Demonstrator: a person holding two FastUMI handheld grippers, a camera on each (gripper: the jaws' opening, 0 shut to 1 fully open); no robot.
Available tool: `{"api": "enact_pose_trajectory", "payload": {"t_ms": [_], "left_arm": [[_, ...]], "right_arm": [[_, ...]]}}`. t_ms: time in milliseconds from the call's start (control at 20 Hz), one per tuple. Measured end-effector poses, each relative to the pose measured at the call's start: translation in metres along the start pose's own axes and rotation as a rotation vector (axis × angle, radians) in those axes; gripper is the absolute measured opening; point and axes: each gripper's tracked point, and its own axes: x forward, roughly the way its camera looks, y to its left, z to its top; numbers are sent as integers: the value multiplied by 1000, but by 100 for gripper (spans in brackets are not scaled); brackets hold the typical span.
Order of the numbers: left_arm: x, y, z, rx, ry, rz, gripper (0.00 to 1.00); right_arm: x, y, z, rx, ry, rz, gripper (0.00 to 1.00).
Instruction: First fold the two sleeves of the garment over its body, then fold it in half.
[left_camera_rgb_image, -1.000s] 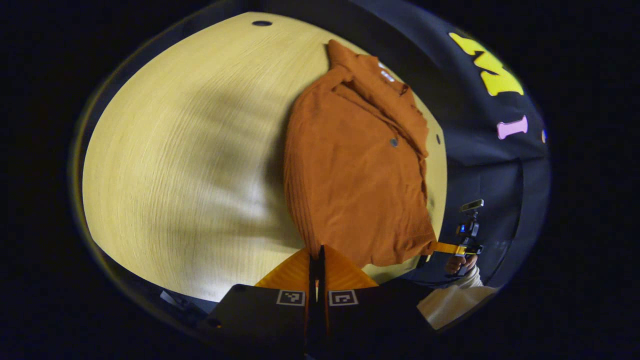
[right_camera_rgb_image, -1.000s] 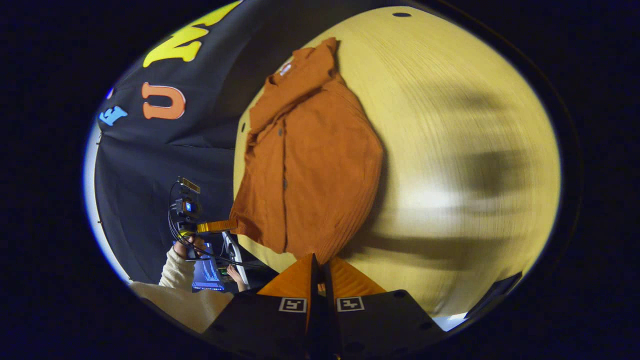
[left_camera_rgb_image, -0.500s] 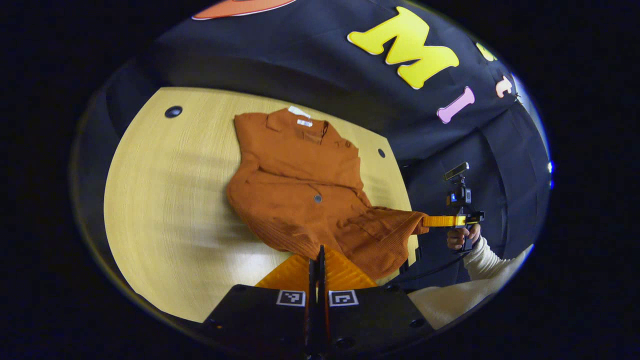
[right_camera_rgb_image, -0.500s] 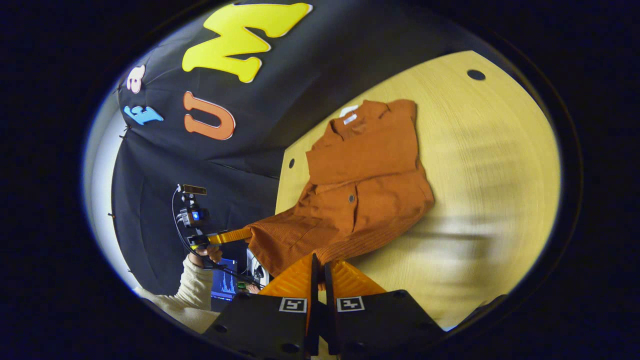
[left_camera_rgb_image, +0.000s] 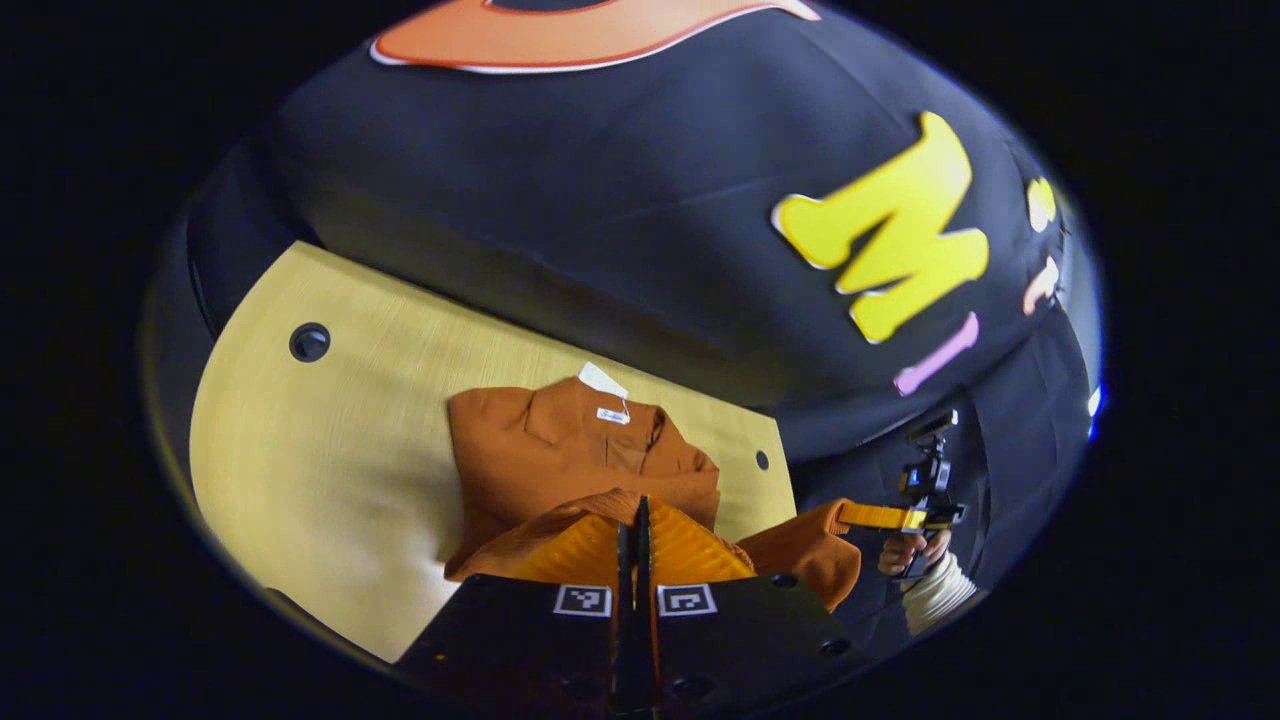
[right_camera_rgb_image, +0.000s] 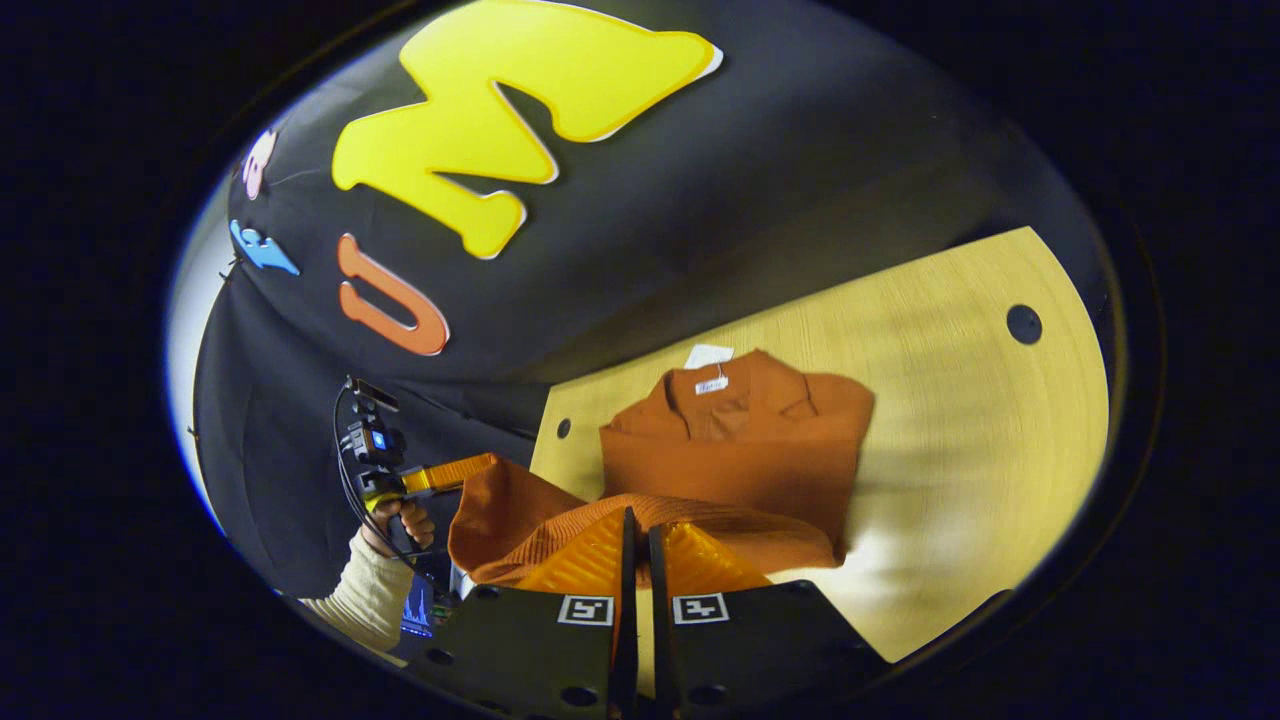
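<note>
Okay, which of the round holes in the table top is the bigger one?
The corner hole, out on bare wood well clear of the orange garment. The smaller hole sits at the table's back edge beside the garment.

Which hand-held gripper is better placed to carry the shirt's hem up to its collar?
Neither alone: the left hand-held gripper and right hand-held gripper each pinch a hem corner of the rust-orange corduroy shirt, lifted above the pale wooden table; both should probably move together.

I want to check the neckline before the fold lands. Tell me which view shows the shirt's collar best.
The right gripper view: the collar lies open and unobstructed on the orange shirt, white tag included. The left gripper view shows the collar too, but smaller and more oblique, close above the lifted hem.
</note>
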Motion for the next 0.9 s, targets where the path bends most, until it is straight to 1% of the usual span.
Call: {"api": "enact_pose_trajectory", "payload": {"t_ms": [50, 100, 200, 300, 400, 500, 550, 600, 650, 750, 850, 900], "left_arm": [[18, 9, 7, 0, -13, 5, 3], [38, 15, 12, -22, -23, -2, 3], [71, 26, 21, -99, -52, -35, 3], [96, 44, 36, -210, -117, -55, 3], [117, 69, 44, -340, -183, -71, 3], [127, 99, 47, -491, -234, -74, 3], [126, 113, 50, -568, -263, -75, 3], [123, 124, 55, -643, -293, -93, 3], [117, 135, 59, -695, -321, -92, 3], [104, 151, 66, -765, -366, -92, 3], [94, 147, 75, -821, -394, -111, 3], [88, 148, 77, -847, -408, -127, 4]], "right_arm": [[19, -8, 16, 13, -15, -9, 7], [38, -17, 28, 35, -27, -12, 7], [78, -40, 50, 86, -60, -14, 7], [112, -66, 65, 128, -101, -6, 7], [129, -91, 81, 189, -162, -11, 7], [127, -124, 92, 279, -216, -24, 7], [120, -139, 97, 347, -249, -15, 5], [100, -155, 103, 415, -285, -3, 7], [81, -171, 104, 472, -320, -1, 7], [54, -197, 100, 568, -376, 3, 7], [51, -206, 90, 642, -396, 38, 7], [52, -206, 88, 665, -412, 54, 5]]}}
